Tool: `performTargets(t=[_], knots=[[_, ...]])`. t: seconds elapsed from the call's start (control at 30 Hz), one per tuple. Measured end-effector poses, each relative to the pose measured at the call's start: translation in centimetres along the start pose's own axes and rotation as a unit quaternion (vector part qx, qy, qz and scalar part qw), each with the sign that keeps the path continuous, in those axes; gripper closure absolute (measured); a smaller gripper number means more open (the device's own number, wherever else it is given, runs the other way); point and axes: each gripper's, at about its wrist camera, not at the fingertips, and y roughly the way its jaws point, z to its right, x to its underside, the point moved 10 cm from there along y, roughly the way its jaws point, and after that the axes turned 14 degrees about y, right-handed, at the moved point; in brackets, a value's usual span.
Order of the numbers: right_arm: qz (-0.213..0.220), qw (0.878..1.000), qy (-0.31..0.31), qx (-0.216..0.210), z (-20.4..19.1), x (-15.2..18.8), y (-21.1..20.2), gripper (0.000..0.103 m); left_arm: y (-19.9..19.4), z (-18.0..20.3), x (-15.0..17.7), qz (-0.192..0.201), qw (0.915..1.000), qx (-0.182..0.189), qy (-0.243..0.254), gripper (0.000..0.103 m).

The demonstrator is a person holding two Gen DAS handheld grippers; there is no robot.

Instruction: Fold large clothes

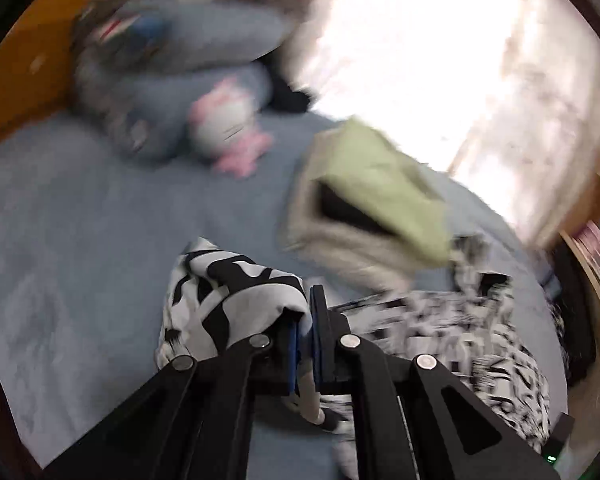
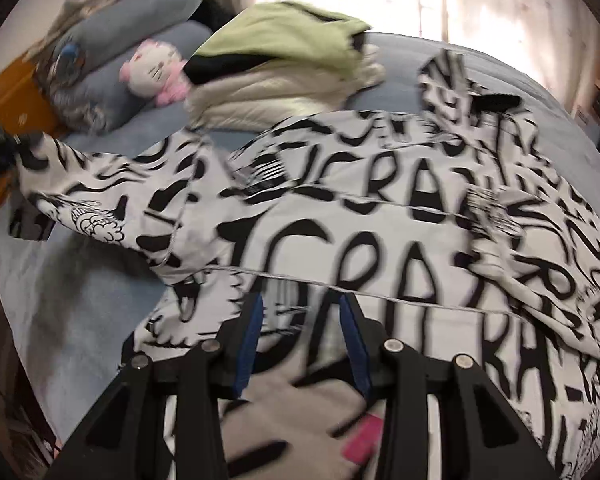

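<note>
the left gripper has its jaws clamped on a corner of the printed garment; the right gripper hangs half open above it. the garment sprawls unfolded on the bed; folding has barely begun.

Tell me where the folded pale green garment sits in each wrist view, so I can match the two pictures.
Left wrist view: the folded pale green garment lies right of centre, on top of a cream padded garment on the blue bedsheet.
Right wrist view: it is at top centre, above the black-and-white printed jacket.
Shared landmark: the pink-and-white plush cat toy, to the garment's left in both views.
</note>
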Motion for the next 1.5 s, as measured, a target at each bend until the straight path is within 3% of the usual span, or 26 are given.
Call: performTargets(t=[0.07, 0.17, 0.37, 0.47, 0.57, 0.63, 0.8, 0.9, 1.17, 1.5], knots=[[0.007, 1.000, 0.019, 0.000, 1.8, -0.4, -1.0, 0.063, -1.4, 5.6, -1.9, 0.022, 0.9984, 0.026, 0.044, 0.099], [0.020, 0.999, 0.051, 0.006, 5.4, -0.9, -2.8, 0.063, -2.0, 12.4, -2.5, 0.026, 0.9933, 0.070, 0.088, 0.099], [0.047, 0.993, 0.103, 0.029, 12.7, -1.6, -6.0, 0.063, 0.7, 24.4, 2.0, -0.029, 0.9772, 0.137, 0.160, 0.097], [0.056, 0.990, 0.126, 0.040, 15.9, -1.6, -7.1, 0.063, 2.2, 28.5, 5.4, -0.068, 0.9658, 0.167, 0.186, 0.088], [0.055, 0.987, 0.145, 0.043, 18.2, -1.4, -7.5, 0.063, 2.4, 29.6, 7.8, -0.081, 0.9596, 0.166, 0.212, 0.069], [0.053, 0.986, 0.156, 0.038, 19.0, -1.4, -7.5, 0.063, 2.1, 29.7, 8.5, -0.083, 0.9580, 0.166, 0.219, 0.055], [0.032, 0.984, 0.176, 0.001, 18.6, -1.1, -6.7, 0.062, 1.3, 27.1, 8.4, -0.077, 0.9638, 0.140, 0.213, 0.051], [0.014, 0.985, 0.171, -0.024, 17.1, -1.3, -5.8, 0.052, 1.8, 24.4, 8.3, -0.082, 0.9697, 0.123, 0.194, 0.046], [-0.018, 0.986, 0.161, -0.044, 16.0, -3.0, -3.1, 0.050, 4.8, 17.2, 12.0, -0.141, 0.9754, 0.072, 0.153, 0.045], [-0.046, 0.975, 0.218, -0.023, 21.4, -7.7, 1.2, 0.050, 8.6, 12.0, 17.9, -0.215, 0.9673, 0.043, 0.127, 0.045]])
